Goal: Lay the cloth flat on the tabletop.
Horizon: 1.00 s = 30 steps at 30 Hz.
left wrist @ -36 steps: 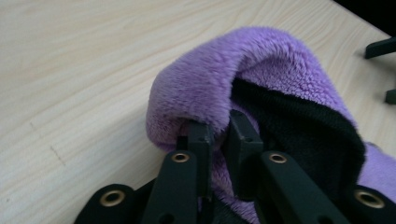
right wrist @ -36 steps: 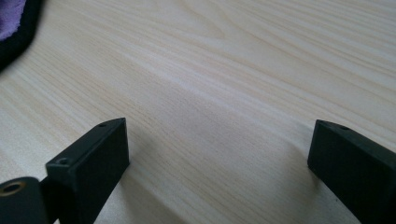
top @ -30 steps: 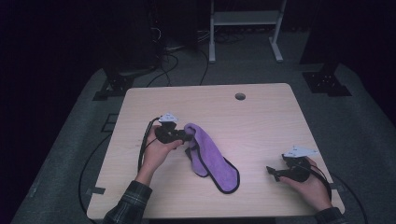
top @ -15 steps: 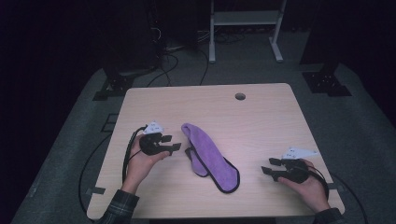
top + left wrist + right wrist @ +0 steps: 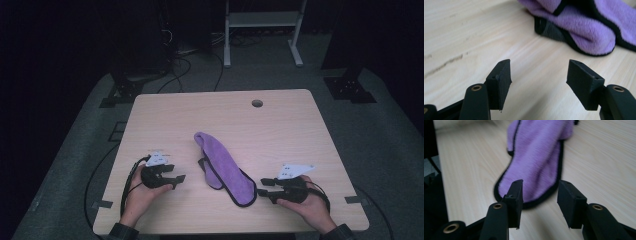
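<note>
Between the tongs: long purple fleece cloth with black trim (image 5: 223,169), lying folded on the pale wooden table (image 5: 280,130).
Writing: none readable.
Left gripper (image 5: 179,179): apart from the cloth now, drawn back off it; jaws have just been opening, empty.
Right gripper (image 5: 261,186): jaws have just been closing, part-open at the cloth's near end, gripping nothing.

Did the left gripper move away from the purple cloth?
Yes. The left gripper let go of the purple cloth and slid toward the table's near left corner; its fingers have just been opening, nothing between them.
</note>
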Motion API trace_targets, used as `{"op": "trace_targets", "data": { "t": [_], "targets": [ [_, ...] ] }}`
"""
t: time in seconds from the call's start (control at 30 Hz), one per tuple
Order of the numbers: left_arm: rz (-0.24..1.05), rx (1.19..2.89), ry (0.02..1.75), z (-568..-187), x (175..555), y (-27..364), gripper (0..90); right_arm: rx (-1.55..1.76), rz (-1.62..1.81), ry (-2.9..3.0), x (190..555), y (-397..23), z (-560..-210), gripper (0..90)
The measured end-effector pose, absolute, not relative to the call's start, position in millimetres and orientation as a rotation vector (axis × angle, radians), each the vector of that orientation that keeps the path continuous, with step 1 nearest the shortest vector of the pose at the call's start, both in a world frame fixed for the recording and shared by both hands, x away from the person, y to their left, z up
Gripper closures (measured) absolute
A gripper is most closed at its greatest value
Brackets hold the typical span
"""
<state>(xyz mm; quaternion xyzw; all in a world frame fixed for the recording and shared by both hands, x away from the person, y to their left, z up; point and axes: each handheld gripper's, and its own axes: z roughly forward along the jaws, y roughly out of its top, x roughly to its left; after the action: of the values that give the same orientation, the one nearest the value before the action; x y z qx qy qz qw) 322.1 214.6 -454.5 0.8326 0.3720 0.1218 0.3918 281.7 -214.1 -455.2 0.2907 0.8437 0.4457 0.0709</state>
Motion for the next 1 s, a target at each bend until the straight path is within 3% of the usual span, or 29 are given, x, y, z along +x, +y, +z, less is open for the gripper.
{"op": "trace_targets", "data": {
  "t": [0.43,0.57,0.73,1.0],
  "targets": [
    [0.359,2.179,0.932,-471,315,220,30.6,0.587,1.198,2.745,274,-146,-470,58.1],
    [0.369,2.196,0.92,-475,315,219,29.8,0.579,1.134,2.748,276,-141,-474,63.8],
    [0.401,2.191,0.894,-477,315,218,28.8,0.6,1.118,2.703,275,-142,-475,78.6],
    [0.398,2.176,0.842,-482,315,217,21.6,0.722,1.229,2.68,285,-152,-456,84.4]
  ]
}}
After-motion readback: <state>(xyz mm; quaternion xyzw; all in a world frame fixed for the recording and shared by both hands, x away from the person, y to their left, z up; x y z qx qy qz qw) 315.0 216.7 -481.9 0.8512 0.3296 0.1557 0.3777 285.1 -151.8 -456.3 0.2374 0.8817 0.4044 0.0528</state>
